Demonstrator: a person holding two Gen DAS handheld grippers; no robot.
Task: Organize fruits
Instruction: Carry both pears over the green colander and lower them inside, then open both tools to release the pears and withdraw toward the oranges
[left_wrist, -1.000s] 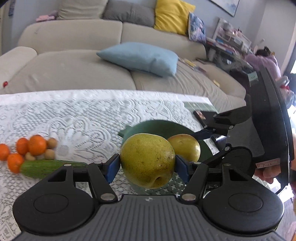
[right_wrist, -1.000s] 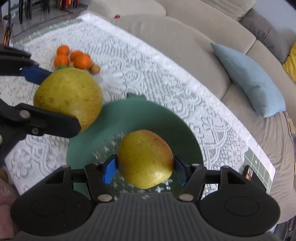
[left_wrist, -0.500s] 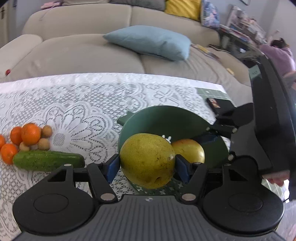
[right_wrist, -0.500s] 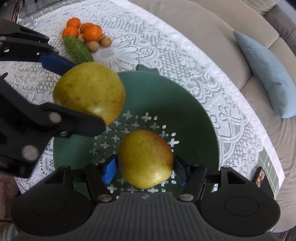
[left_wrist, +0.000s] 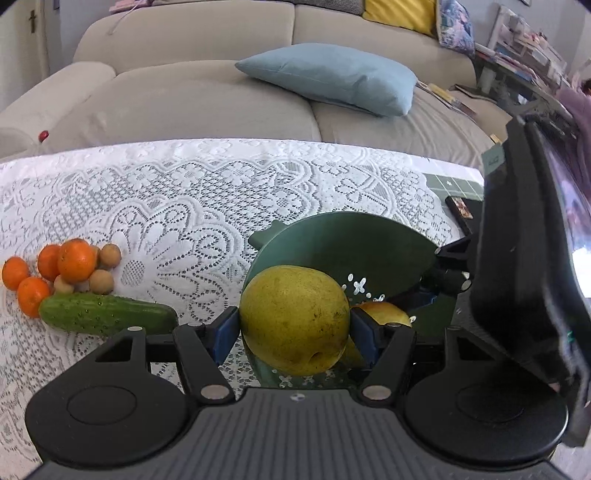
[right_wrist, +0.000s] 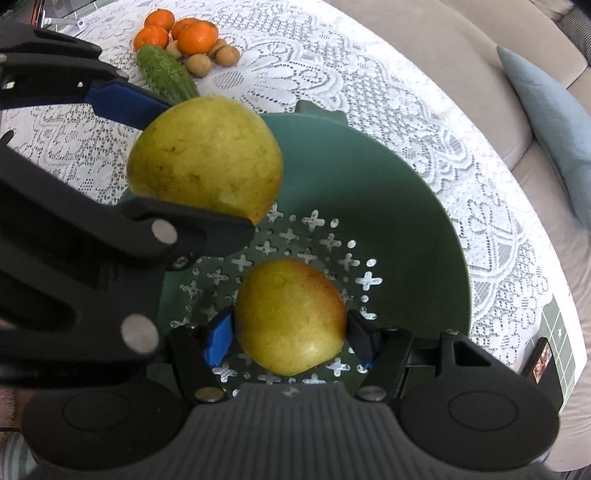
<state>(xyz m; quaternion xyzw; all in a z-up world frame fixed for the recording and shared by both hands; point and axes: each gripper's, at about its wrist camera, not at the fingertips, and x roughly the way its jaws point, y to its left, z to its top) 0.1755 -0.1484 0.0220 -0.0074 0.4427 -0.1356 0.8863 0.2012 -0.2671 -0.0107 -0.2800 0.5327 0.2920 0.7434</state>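
Observation:
My left gripper (left_wrist: 294, 332) is shut on a large yellow-green pear (left_wrist: 293, 319), held over the near-left rim of a green perforated bowl (left_wrist: 351, 240). In the right wrist view that same pear (right_wrist: 205, 158) hangs at the bowl's left edge between the left gripper's blue pads. My right gripper (right_wrist: 290, 336) is shut on a smaller yellow pear with a red blush (right_wrist: 290, 315), low inside the bowl (right_wrist: 406, 206) above its cross-shaped holes. In the left wrist view this smaller pear (left_wrist: 384, 314) shows partly behind the right finger.
On the lace tablecloth (left_wrist: 184, 206) left of the bowl lie a cucumber (left_wrist: 107, 314), several oranges (left_wrist: 75, 260) and small brown round fruits (left_wrist: 109, 254). A beige sofa with a blue cushion (left_wrist: 332, 77) stands behind the table. A small dark object (right_wrist: 541, 363) lies near the table's right edge.
Both grippers have come lower and tilted further down over the bowl. The smaller pear now sits deep inside it; the large pear has moved over its rim. Both grips are unchanged.

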